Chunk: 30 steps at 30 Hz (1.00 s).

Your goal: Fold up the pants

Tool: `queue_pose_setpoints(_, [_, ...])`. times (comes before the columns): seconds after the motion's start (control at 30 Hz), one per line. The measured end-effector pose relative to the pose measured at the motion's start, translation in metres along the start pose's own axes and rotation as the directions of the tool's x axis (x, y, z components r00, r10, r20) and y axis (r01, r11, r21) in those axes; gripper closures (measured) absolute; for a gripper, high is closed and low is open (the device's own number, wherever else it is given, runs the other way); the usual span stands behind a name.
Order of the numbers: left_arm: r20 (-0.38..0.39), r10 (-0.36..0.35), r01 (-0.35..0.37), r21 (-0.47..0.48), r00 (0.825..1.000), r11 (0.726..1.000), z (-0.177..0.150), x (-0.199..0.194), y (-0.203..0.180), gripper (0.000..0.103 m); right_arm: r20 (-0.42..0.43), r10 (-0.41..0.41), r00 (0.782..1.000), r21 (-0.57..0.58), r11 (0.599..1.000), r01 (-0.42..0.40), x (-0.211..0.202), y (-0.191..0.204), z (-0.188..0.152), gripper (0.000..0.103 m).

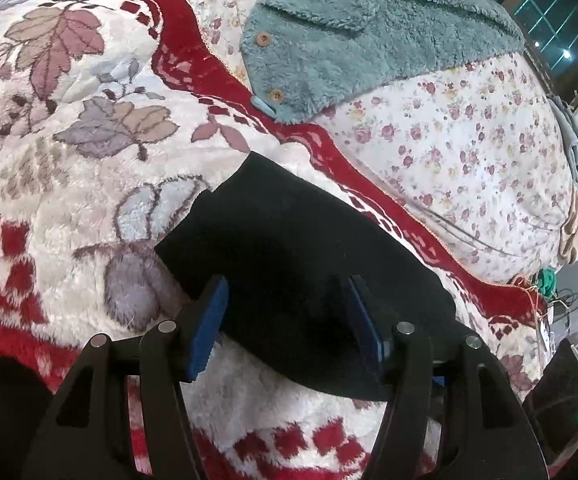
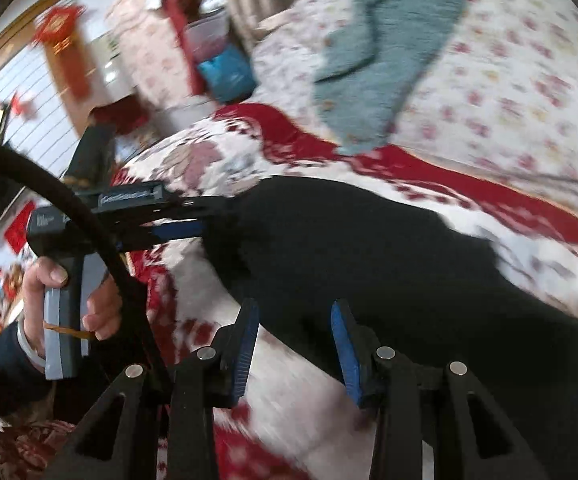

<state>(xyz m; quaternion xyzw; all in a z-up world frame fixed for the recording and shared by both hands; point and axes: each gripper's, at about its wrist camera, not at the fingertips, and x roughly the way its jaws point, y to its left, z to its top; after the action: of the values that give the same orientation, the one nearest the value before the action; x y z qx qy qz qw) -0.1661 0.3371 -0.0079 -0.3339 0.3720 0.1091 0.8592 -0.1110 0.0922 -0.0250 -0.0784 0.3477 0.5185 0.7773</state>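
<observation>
One plush blanket (image 1: 69, 168) in white and red with leaf patterns covers the bed, and on it the black pants (image 1: 289, 264) lie folded into a flat, compact, dark bundle. Both tongs stand apart and grip nothing: the left gripper (image 1: 287, 322) over the bundle's near edge, the right gripper (image 2: 295, 346) at its edge.
</observation>
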Motion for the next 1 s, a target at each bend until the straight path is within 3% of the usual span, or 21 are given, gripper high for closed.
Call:
queue_pose_setpoints(0.37, [-0.011, 0.011, -0.011, 0.004, 1.0, 1.0, 0.015, 0.021, -0.002, 0.044, -0.027, -0.097, 0.995, -0.165, 0.982, 0.092, 0.046, 0.02, 0.013, 0.06])
queue_pose_setpoints(0.4, [-0.009, 0.003, -0.004, -0.006, 1.0, 1.0, 0.017, 0.022, -0.001, 0.044, -0.017, -0.09, 0.996, -0.165, 0.982, 0.086, 0.048, 0.016, 0.013, 0.064])
queue_pose_setpoints(0.43, [-0.003, -0.008, 0.008, -0.014, 1.0, 1.0, 0.018, 0.022, 0.0, 0.044, -0.013, -0.091, 0.996, -0.16, 0.983, 0.088, 0.05, 0.014, 0.014, 0.076])
queue_pose_setpoints(0.47, [0.007, -0.015, 0.015, -0.02, 1.0, 1.0, 0.019, 0.021, 0.0, 0.051, -0.013, -0.081, 0.997, -0.135, 0.988, 0.079, 0.051, 0.009, 0.017, 0.087])
queue_pose_setpoints(0.5, [0.028, -0.002, 0.002, -0.022, 1.0, 1.0, 0.02, 0.019, 0.001, 0.073, -0.002, -0.055, 0.998, -0.104, 0.993, 0.055, 0.049, 0.005, 0.019, 0.09])
queue_pose_setpoints(0.57, [0.047, 0.02, -0.02, 0.009, 0.999, 1.0, 0.023, 0.014, -0.002, 0.086, 0.026, -0.018, 1.0, -0.052, 0.998, 0.019, 0.043, 0.001, 0.023, 0.095])
queue_pose_setpoints(0.8, [0.115, -0.038, 0.032, 0.059, 0.993, 0.998, 0.015, -0.025, -0.004, 0.09, 0.056, 0.096, 0.994, 0.019, 0.995, -0.097, 0.016, 0.005, 0.027, 0.096])
queue_pose_setpoints(0.93, [0.115, 0.035, -0.045, 0.083, 0.993, 0.996, 0.003, -0.022, 0.002, 0.09, 0.048, 0.091, 0.995, -0.006, 0.996, -0.091, 0.022, 0.018, 0.019, 0.096])
queue_pose_setpoints(1.0, [0.067, 0.101, -0.105, 0.056, 0.993, 0.993, -0.002, -0.004, 0.012, 0.09, 0.017, 0.06, 0.998, 0.001, 0.998, -0.06, 0.043, 0.016, 0.011, 0.095])
